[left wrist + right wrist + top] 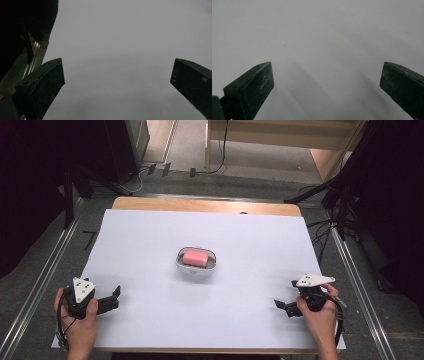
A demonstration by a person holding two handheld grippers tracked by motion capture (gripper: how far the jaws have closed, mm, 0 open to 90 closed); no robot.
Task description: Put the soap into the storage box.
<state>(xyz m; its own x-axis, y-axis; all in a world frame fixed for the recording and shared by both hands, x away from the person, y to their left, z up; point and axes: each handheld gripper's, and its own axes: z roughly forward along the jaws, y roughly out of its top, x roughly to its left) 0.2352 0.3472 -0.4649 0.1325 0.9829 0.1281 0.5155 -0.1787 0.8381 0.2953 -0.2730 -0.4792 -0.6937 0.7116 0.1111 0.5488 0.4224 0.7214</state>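
Both grippers parked at the near edge; pink block in its dish at mid-table.

The dish [196,263] holds the pink block [195,258], well apart from both tools. Left gripper [116,297] lies near-left of the dish, right gripper [281,306] near-right, each pointing inward, jaws spread wide and empty, low over the white sheet [150,245]. Advice: bring one gripper in level, straddle the block inside the rim, close gently.

the white sheet [150,245] is lying bare on every side of the dish [196,263], which is sitting alone at mid-table holding a pink block [195,258]. open surface is stretching between it and the left gripper [117,297] and the right gripper [280,306], both jaws standing wide with nothing between them.
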